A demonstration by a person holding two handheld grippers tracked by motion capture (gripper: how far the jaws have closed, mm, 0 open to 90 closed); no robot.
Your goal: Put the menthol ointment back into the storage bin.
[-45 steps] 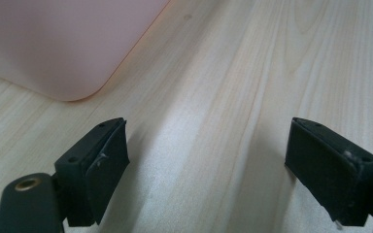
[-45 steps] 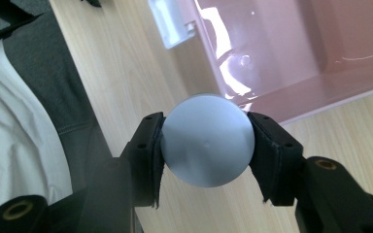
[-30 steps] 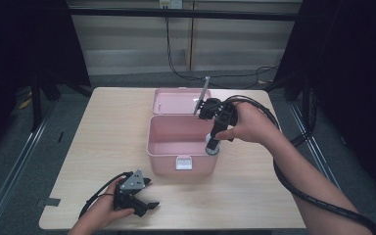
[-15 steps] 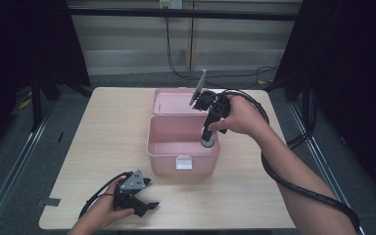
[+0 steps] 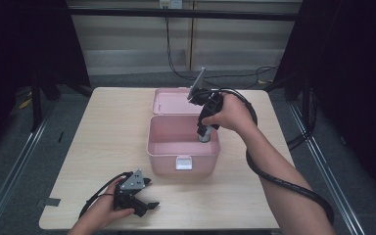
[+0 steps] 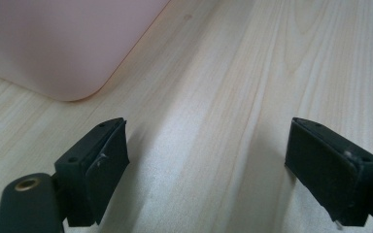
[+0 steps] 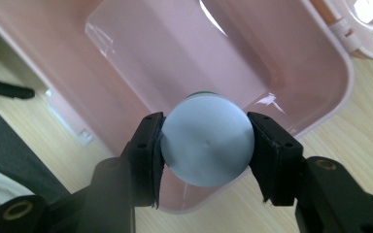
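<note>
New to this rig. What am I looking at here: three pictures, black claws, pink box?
No robot arm: a person holds a two-jaw gripper in each hand. The high view looks down on the wooden table from above the person's side. The other two pictures come from cameras riding on the grippers, looking along their black jaws. On the table stands an open pink box, its lid folded back behind it. The right gripper is shut on a grey round-topped container and holds it over the box's inside. The left gripper is open with nothing between its jaws, low over the table near the box's corner.
</note>
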